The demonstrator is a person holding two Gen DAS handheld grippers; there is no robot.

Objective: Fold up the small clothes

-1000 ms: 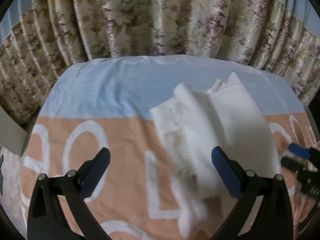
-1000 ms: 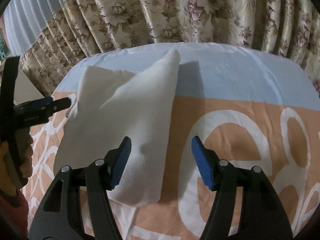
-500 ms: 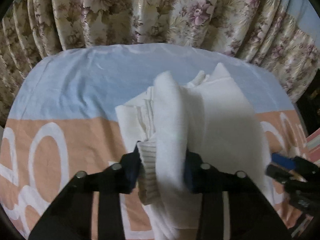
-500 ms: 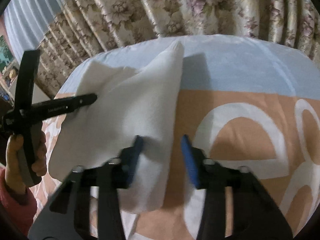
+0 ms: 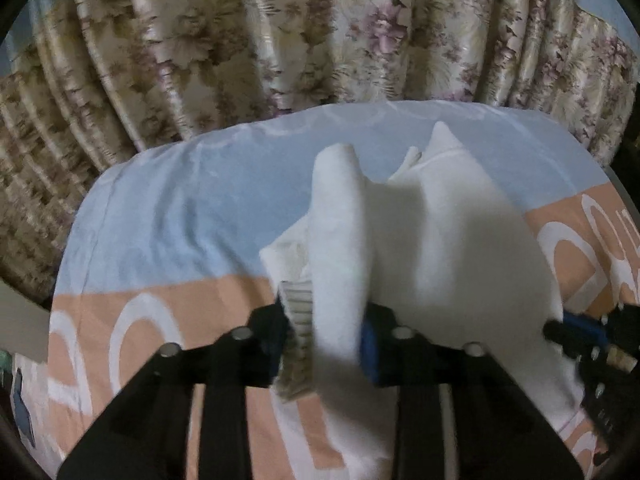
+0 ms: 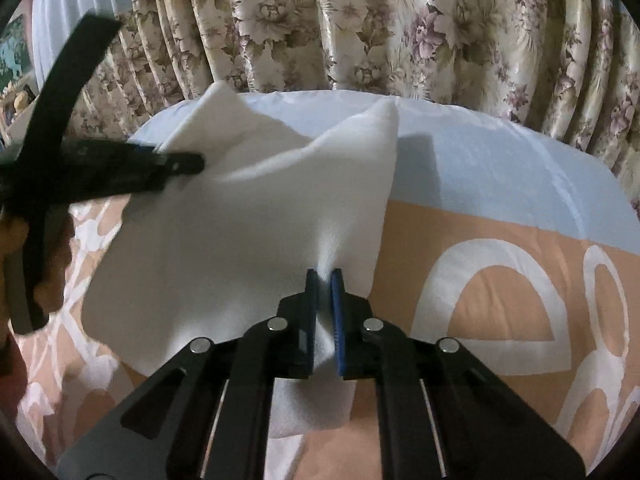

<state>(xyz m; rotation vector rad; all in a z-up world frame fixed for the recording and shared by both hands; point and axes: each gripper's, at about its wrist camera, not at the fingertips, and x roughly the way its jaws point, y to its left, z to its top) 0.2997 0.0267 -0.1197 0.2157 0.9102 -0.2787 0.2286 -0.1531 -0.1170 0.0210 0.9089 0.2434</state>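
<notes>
A small white knitted garment (image 5: pixel 440 248) lies bunched on the bed, its far corners sticking up. My left gripper (image 5: pixel 324 316) grips a thick fold of it beside the ribbed cuff (image 5: pixel 298 308); its pads press on the cloth while the jaws are opening slightly. In the right wrist view the garment (image 6: pixel 240 220) spreads to the left. My right gripper (image 6: pixel 325 280) pinches its near right edge, the jaws still closing on the thin cloth. The left gripper (image 6: pixel 180 162) also shows there, holding the raised left side. The right gripper (image 5: pixel 576 324) appears at the left view's right edge.
The bed sheet (image 6: pixel 500 184) is pale blue at the far end and peach with big white letters nearer me. Flowered curtains (image 5: pixel 320 32) hang close behind the bed. A person's hand (image 6: pixel 16 248) holds the left gripper's handle.
Both grippers went from open to closed on the white garment. The left one took a thick fold and raised that side; the right one slid left onto the edge.
</notes>
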